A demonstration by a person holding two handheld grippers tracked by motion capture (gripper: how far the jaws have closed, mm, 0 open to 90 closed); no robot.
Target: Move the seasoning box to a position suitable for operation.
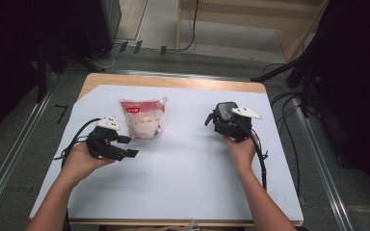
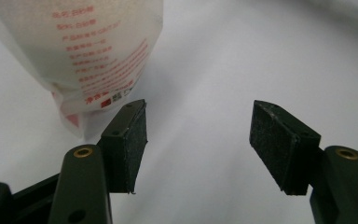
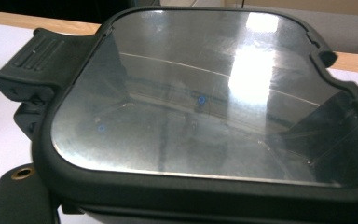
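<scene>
Nearest to the person, the left tongs [image 1: 125, 147] lie low over the white-covered tabletop [image 1: 183, 173], jaws spread apart with nothing between them; one pad [image 2: 133, 140] sits just beside the bottom corner of the pouch [image 1: 142, 118], probably lined up to take that edge. The pouch lies flat, its spout corner turned to the far side, so the thin lower seam is the easy place to grip. Its red print looks like Chinese characters, too blurred to read. Farther right, the right tongs [image 1: 224, 120] carry a dark lidded container [image 3: 205, 107] with a clear top and a side latch; the jaws are hidden, so I cannot tell their state.
</scene>
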